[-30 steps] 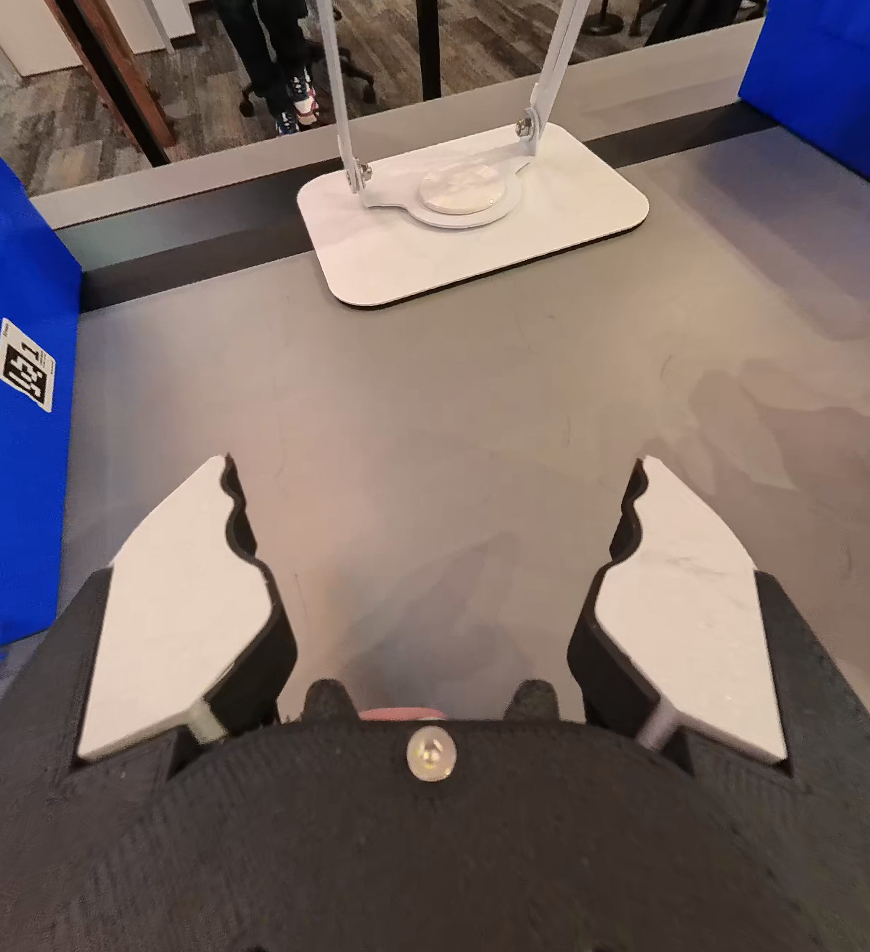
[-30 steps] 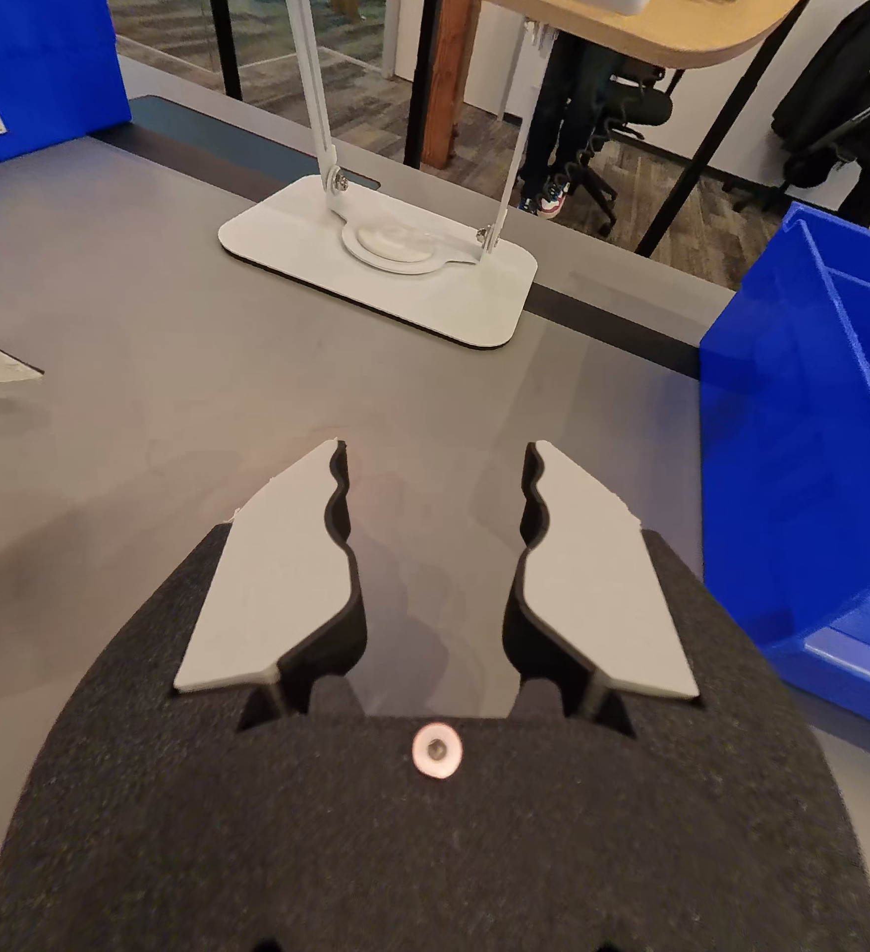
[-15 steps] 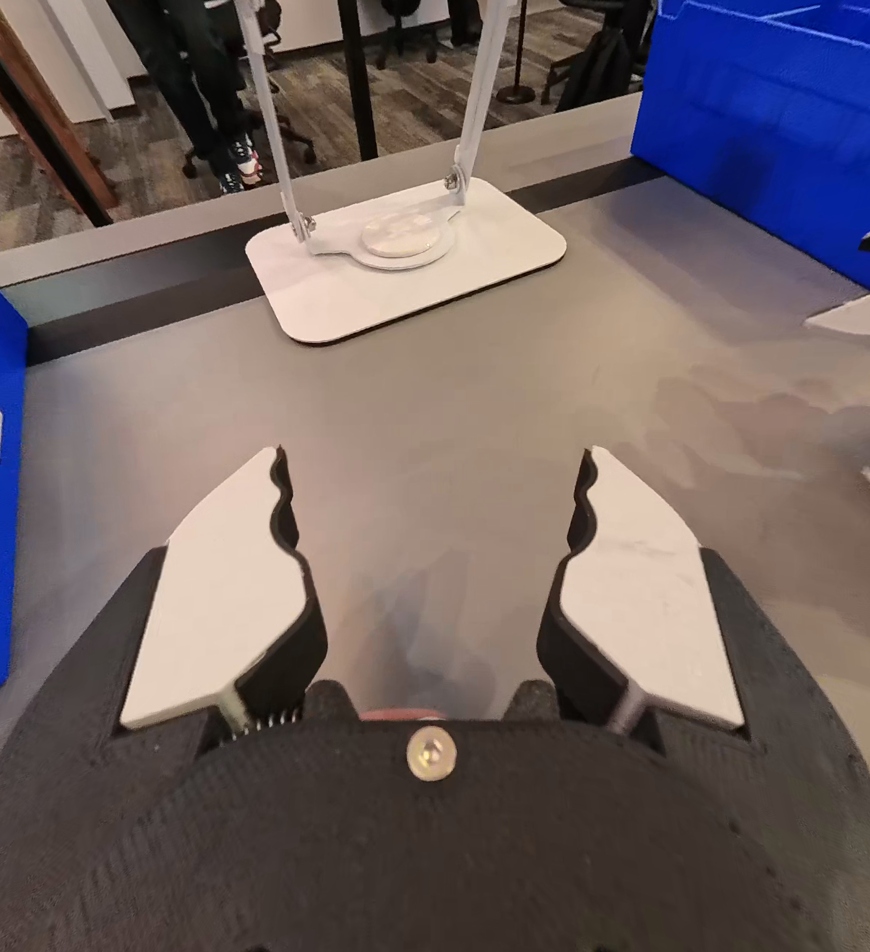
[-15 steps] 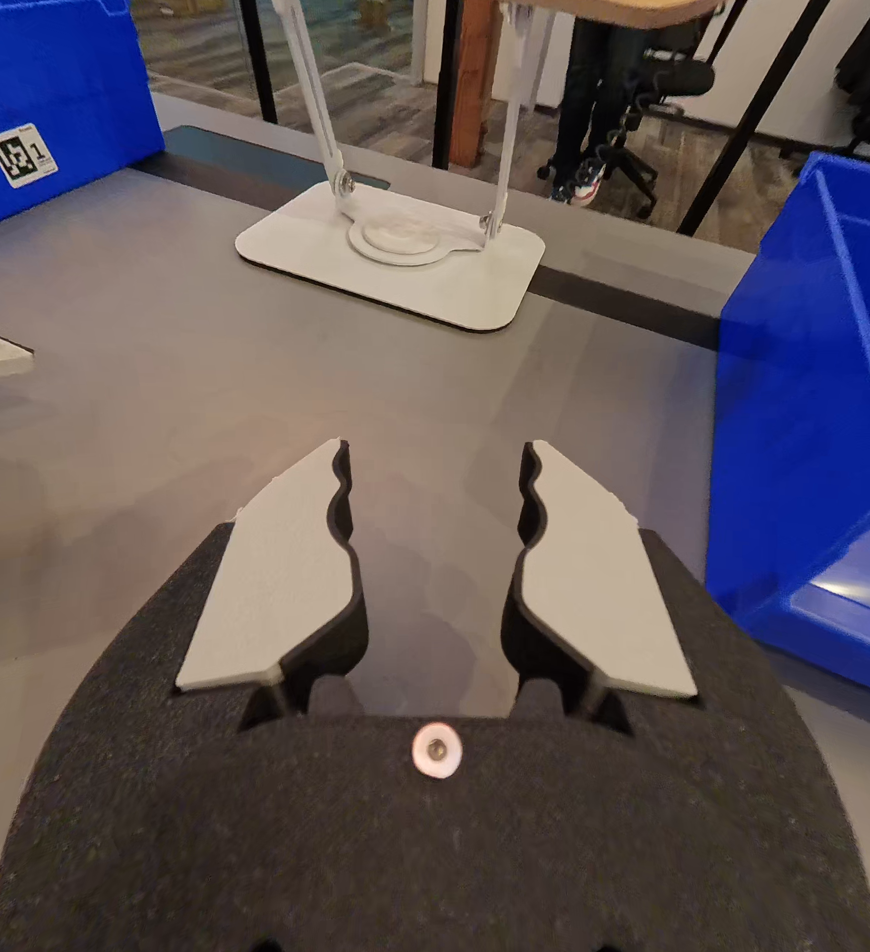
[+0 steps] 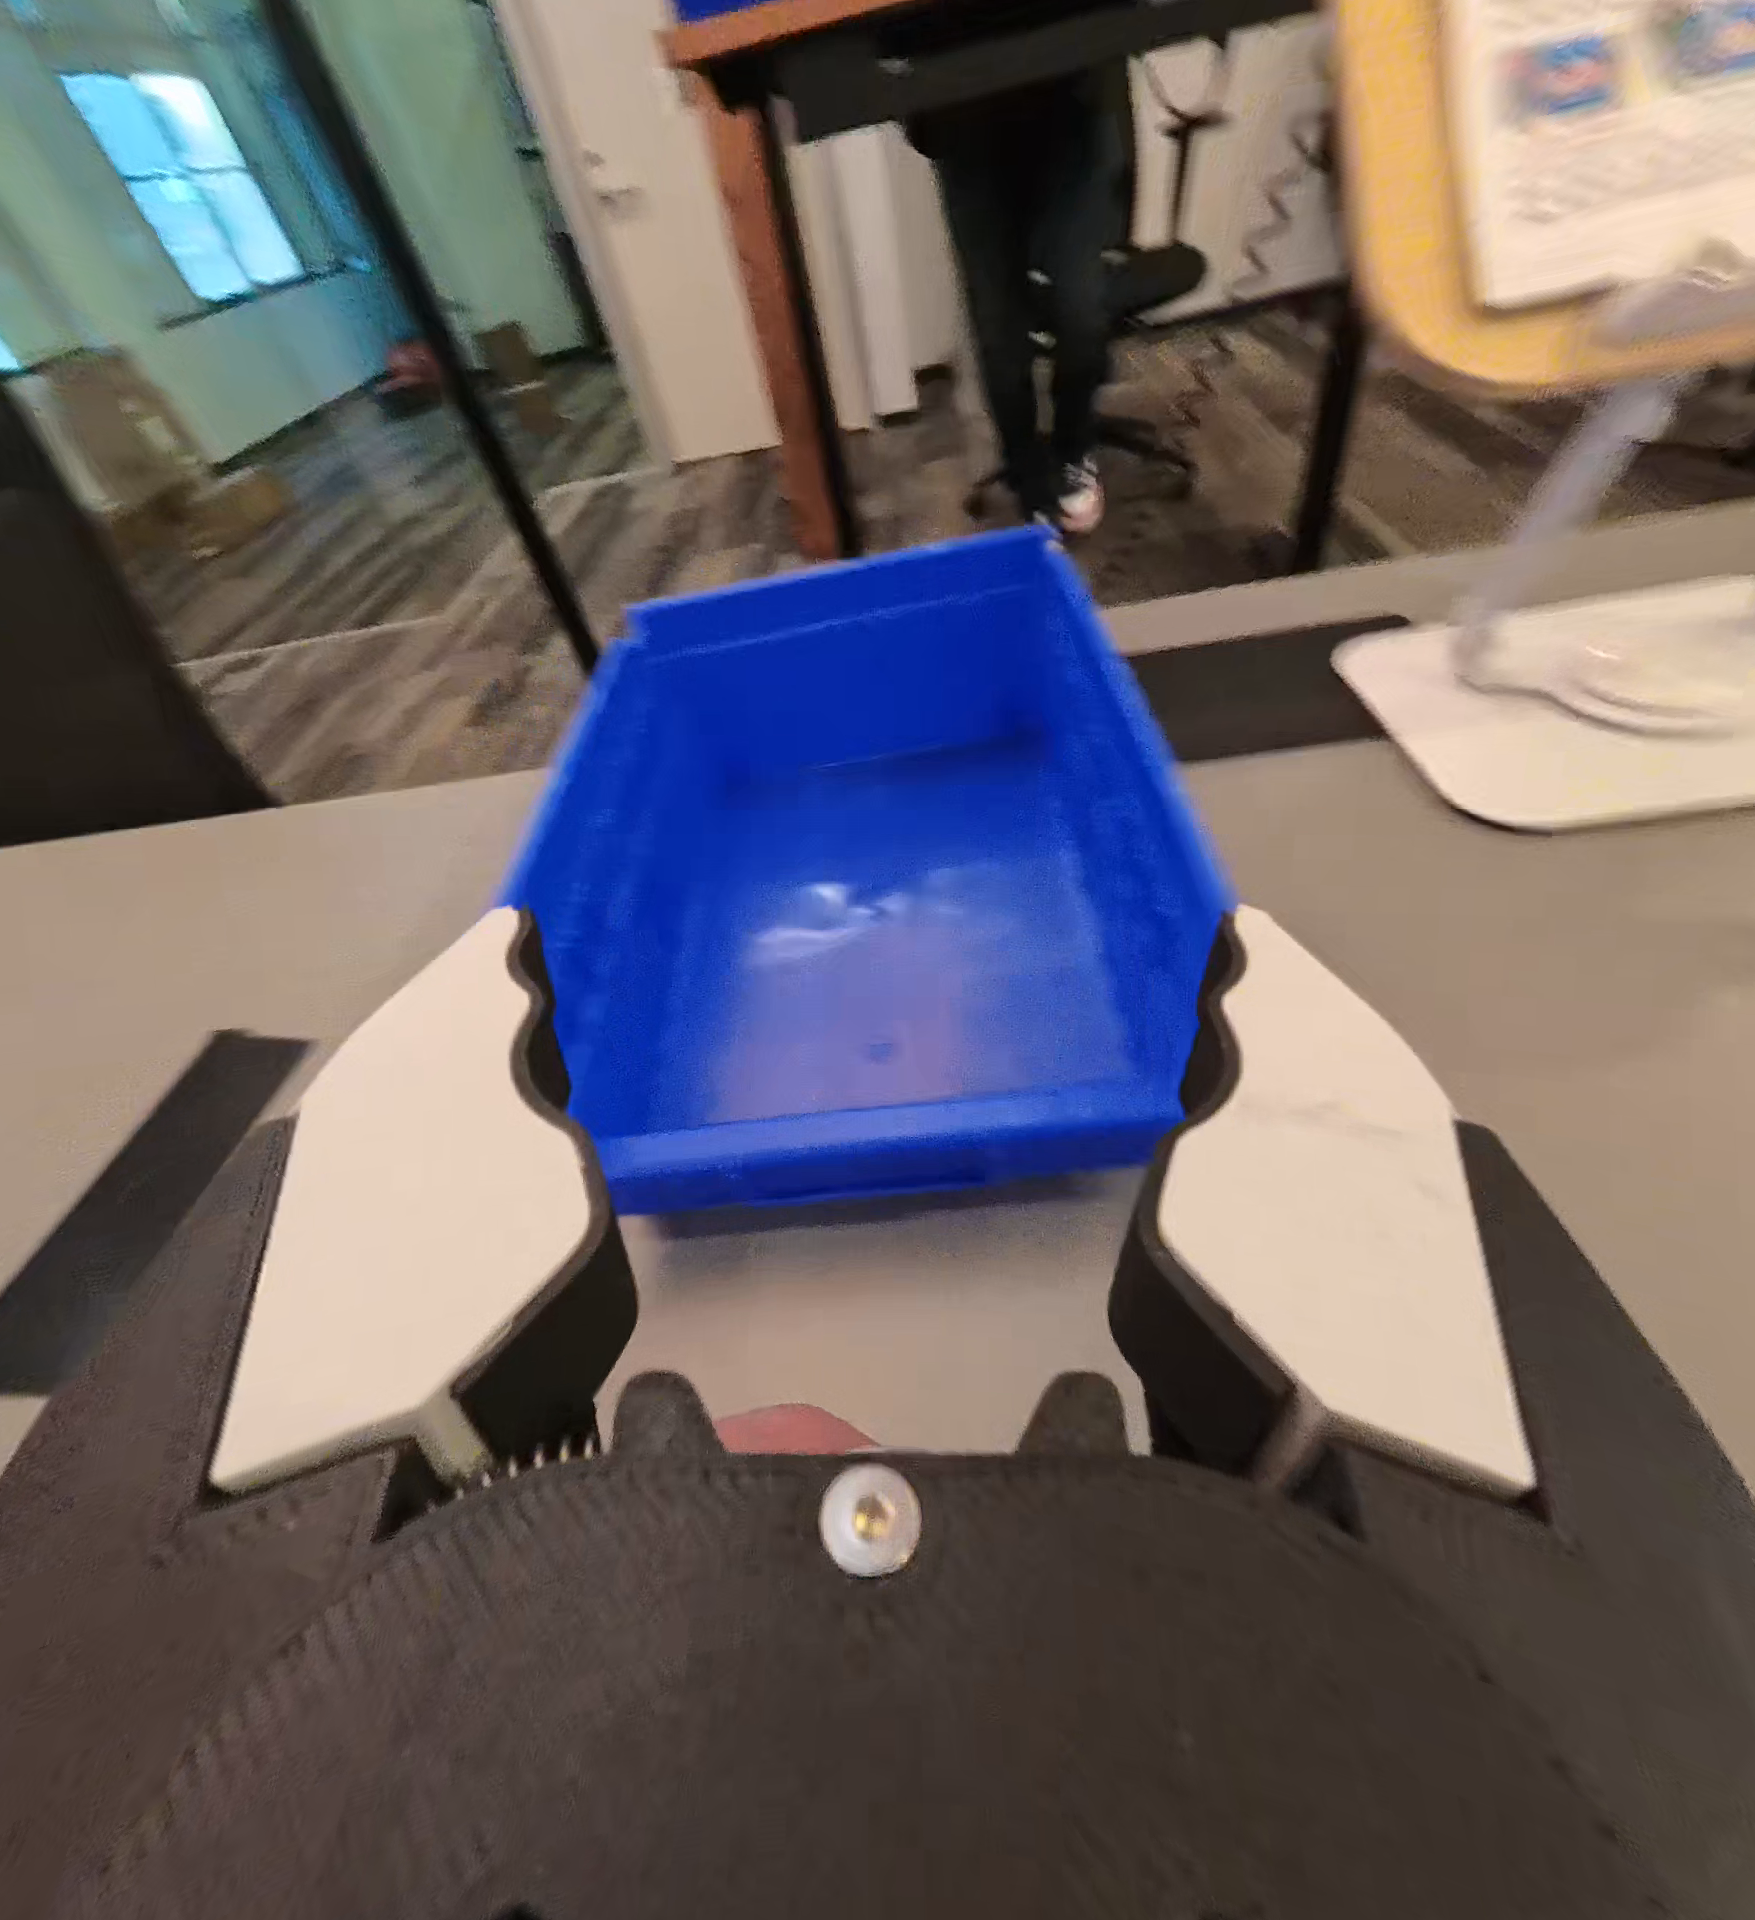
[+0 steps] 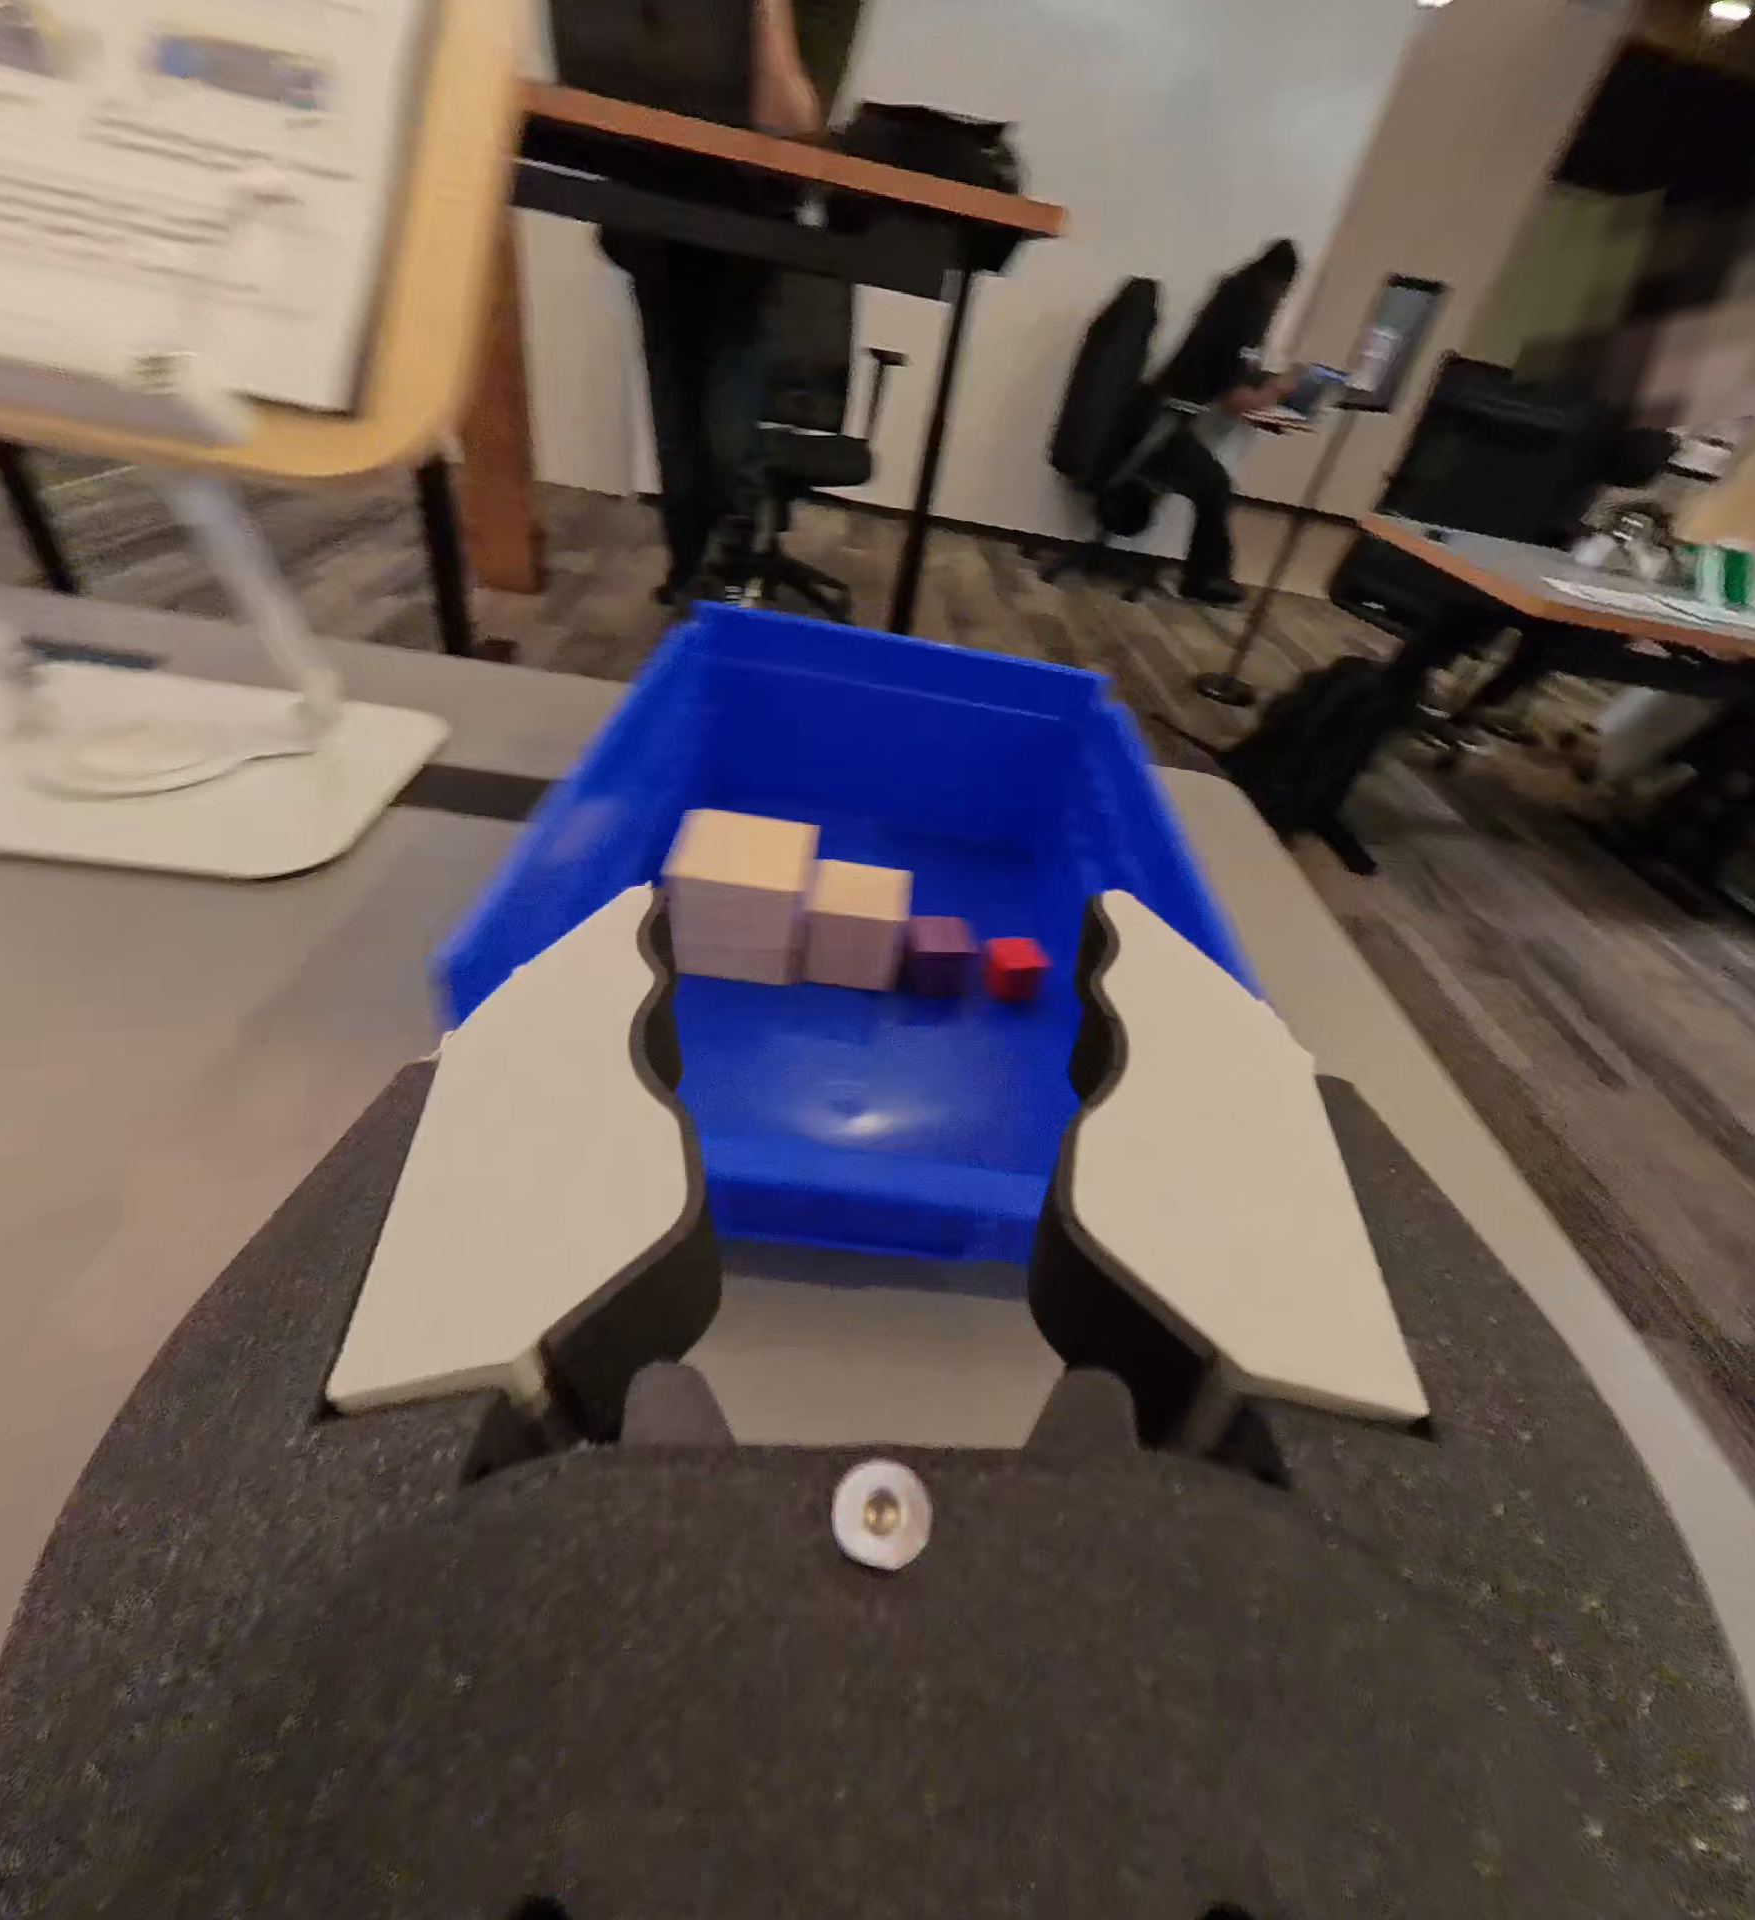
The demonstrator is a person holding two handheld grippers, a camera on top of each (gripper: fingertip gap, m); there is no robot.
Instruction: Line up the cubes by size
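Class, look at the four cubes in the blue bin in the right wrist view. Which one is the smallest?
The red cube, at the right end of the row. The purple cube beside it is slightly bigger, and the two pale wooden cubes are clearly larger.

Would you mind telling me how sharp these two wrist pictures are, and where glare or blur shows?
Left wrist view: motion blur smears the blue bin and the white stand base; a pale glare patch lies on the bin floor; the gripper body stays sharp. Right wrist view: the cubes and background are softened by blur, with a small glare spot on that bin's floor.
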